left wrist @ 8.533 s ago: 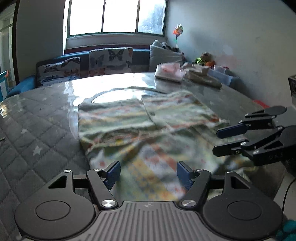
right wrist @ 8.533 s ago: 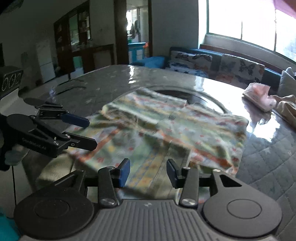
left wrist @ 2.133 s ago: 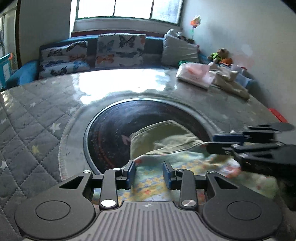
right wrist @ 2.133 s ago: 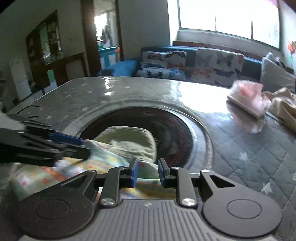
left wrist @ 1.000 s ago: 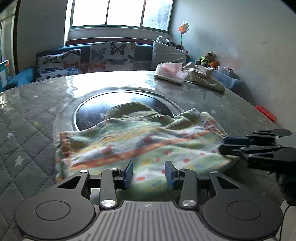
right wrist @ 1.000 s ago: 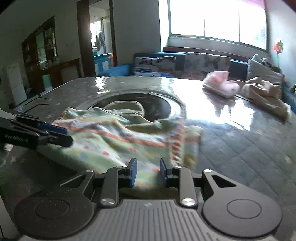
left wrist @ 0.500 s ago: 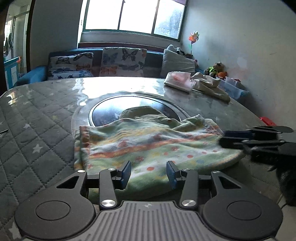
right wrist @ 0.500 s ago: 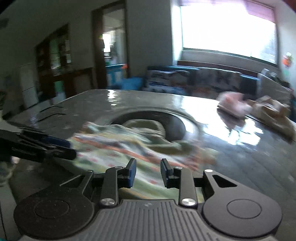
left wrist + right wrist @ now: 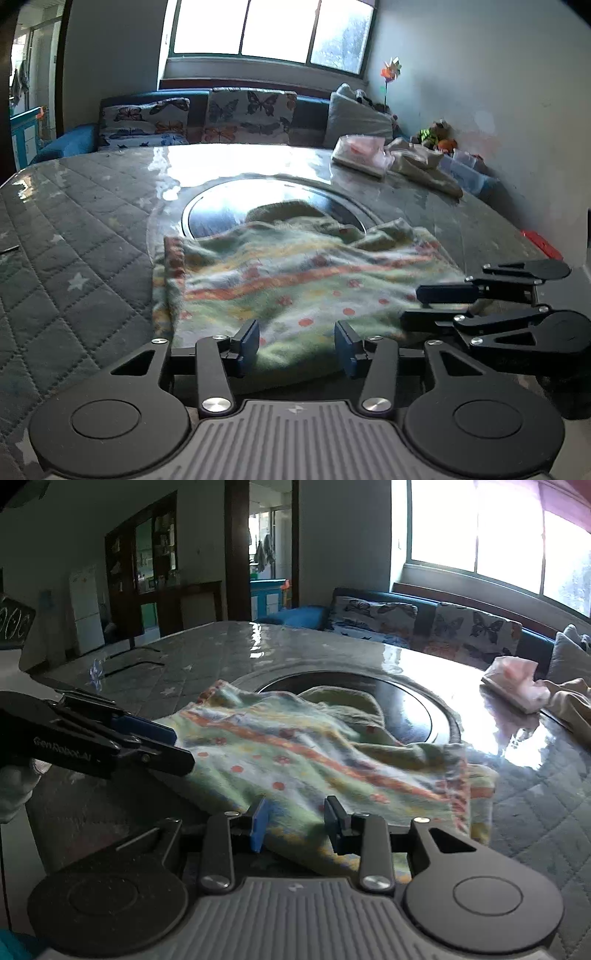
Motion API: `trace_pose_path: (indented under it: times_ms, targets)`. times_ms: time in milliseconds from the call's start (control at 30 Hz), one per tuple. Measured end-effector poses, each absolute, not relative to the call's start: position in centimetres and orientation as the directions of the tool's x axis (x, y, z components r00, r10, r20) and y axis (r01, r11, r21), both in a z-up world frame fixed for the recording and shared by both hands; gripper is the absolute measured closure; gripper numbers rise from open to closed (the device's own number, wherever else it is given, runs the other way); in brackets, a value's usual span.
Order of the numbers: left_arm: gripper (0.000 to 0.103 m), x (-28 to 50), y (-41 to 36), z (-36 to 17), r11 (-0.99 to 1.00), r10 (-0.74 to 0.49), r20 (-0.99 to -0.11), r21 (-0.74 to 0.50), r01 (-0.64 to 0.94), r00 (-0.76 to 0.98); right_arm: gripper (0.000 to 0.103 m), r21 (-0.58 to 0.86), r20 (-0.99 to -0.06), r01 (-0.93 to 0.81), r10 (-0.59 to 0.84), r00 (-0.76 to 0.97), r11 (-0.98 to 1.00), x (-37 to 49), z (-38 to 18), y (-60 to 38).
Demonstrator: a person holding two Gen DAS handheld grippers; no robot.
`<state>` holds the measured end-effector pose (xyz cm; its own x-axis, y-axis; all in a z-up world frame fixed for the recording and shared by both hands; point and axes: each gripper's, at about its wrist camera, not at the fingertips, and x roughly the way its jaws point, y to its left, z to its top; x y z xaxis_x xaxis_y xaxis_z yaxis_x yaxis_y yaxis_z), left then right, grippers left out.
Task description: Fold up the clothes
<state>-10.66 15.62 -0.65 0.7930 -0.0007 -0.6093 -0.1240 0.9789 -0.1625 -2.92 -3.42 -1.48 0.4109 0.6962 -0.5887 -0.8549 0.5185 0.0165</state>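
A green garment with orange stripes and red dots (image 9: 295, 280) lies folded on the quilted table, its far edge over a dark round inset (image 9: 218, 218). It also shows in the right wrist view (image 9: 314, 760). My left gripper (image 9: 295, 341) is open at the garment's near edge, holding nothing. My right gripper (image 9: 295, 821) is open over the near hem, the cloth lying between its fingers. Each gripper shows in the other's view, the right one (image 9: 436, 306) at the garment's right corner and the left one (image 9: 162, 746) at its left corner.
A pink folded cloth (image 9: 360, 157) and a beige garment (image 9: 421, 168) lie at the table's far right. A sofa with butterfly cushions (image 9: 243, 118) runs along the far side under the window. The table's front edge is just below the grippers.
Both grippers drew the garment back toward the near edge, laid it down folded, then opened and let go. The left gripper's fingers are wider apart than half a second ago.
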Motion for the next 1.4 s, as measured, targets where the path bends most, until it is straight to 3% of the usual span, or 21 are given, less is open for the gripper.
trace_pose_path:
  times_ms: [333,733,967,1400]
  targets:
    - [0.052,-10.6,16.4,-1.0,0.974,0.008,-0.627,-0.171,-0.148,0.779,0.065,0.043,-0.601,-0.836,0.682,0.416,0.547,0.9,-0.5,-3.9]
    - [0.05,-11.3,17.8,-0.7,0.965,0.023,-0.624,-0.19,-0.18,0.781,0.064,0.037,-0.652,-0.727,0.568,0.503,0.686,8.5,-2.0,-3.8]
    - [0.049,-12.1,19.5,-0.8,0.946,0.081,-0.628,-0.196,-0.258,0.774,0.051,-0.051,-0.614,-0.804,0.616,0.494,0.593,4.2,0.0,-3.3]
    - [0.048,-13.4,20.7,-1.9,0.921,0.139,-0.651,-0.191,-0.338,0.746,0.044,-0.103,-0.603,-0.933,0.725,0.334,0.345,-4.0,-0.2,1.5]
